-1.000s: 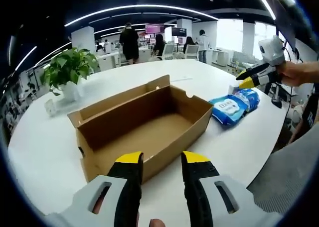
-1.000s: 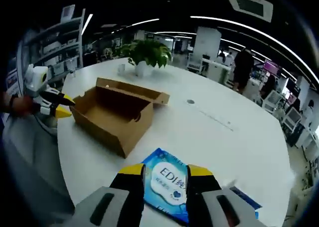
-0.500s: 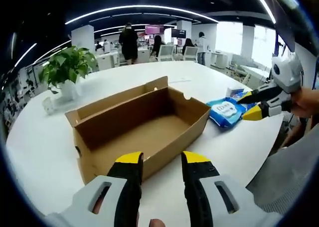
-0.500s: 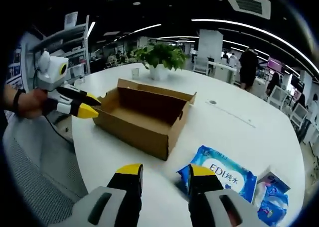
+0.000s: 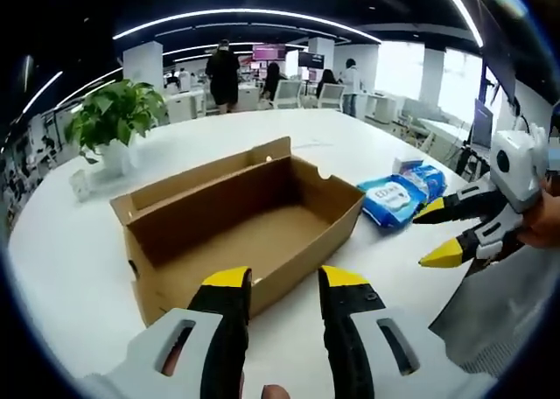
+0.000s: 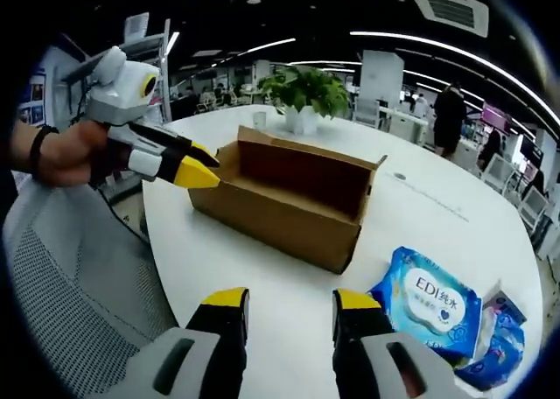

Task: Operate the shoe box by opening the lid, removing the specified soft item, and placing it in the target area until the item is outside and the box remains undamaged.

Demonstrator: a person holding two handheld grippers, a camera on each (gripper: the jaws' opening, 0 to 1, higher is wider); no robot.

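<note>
Brown corrugated cardboard is forming the shoe box (image 5: pixel 241 220), which is sitting open on the white desk (image 5: pixel 70 250) with its lid folded back and its inside looking bare. The soft item, a blue crinkly plastic wipes pack (image 6: pixel 433 301), is lying on the desk beside the box, outside it, next to a smaller blue packet (image 6: pixel 499 346). The left tongs (image 5: pixel 284 281) are hovering parted and holding nothing in front of the box's near wall; the right tongs (image 6: pixel 289 301) are likewise parted and carrying nothing. The removal is probably done (judging by how things lie), so both tongs should be drawing clear without nudging the thin walls. A leafy potted plant (image 5: pixel 114 119) is standing beyond.
</note>
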